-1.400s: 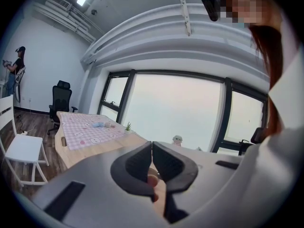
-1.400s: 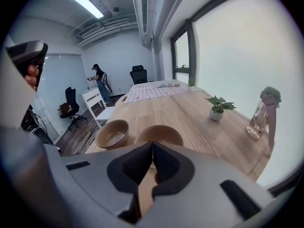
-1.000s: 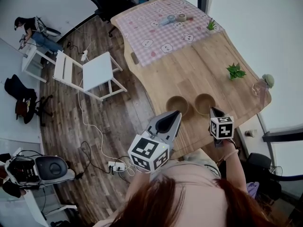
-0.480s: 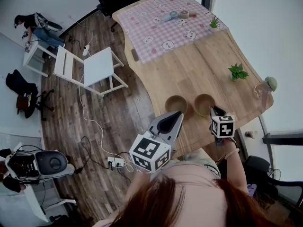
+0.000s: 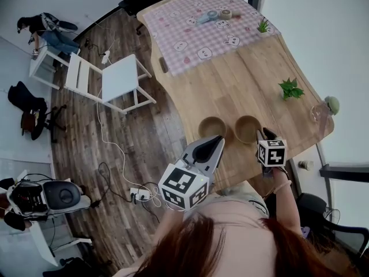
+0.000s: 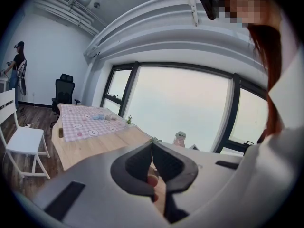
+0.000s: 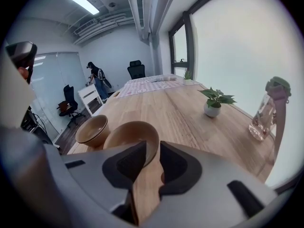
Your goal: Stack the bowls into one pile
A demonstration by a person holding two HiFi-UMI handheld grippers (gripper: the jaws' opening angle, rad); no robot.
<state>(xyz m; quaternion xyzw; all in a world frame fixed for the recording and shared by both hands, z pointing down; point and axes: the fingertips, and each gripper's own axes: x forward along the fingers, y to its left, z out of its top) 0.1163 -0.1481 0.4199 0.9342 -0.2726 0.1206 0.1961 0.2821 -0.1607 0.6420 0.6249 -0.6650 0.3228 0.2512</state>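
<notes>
**A:** What's on the bench (image 5: 242, 85) now?

**B:** Two brown bowls sit upright just beside each other near its front edge. There's a left bowl (image 5: 213, 127) and a right bowl (image 5: 248, 128), each on the wood. Nothing is stacked yet.

**A:** And what has changed?

**B:** The right gripper (image 5: 263, 135) has come down and in toward the right bowl, and its jaws have just been opening. In its own view they stand well apart, with that bowl's near rim reaching in between them. The pads don't look pressed on it yet, so I'd call it ready to close, not holding.

**A:** The other one?

**B:** The left gripper (image 6: 152, 145) hangs over the bench edge short of the left bowl. Its jaws are together at the tips with nothing between them.

**A:** So what does that mean for the pile?

**B:** I'd judge the first pick is only beginning. The right bowl looks like the one to be lifted and set into the left bowl. The rim is thin and slopes, so a shallow bite could slip.
</notes>
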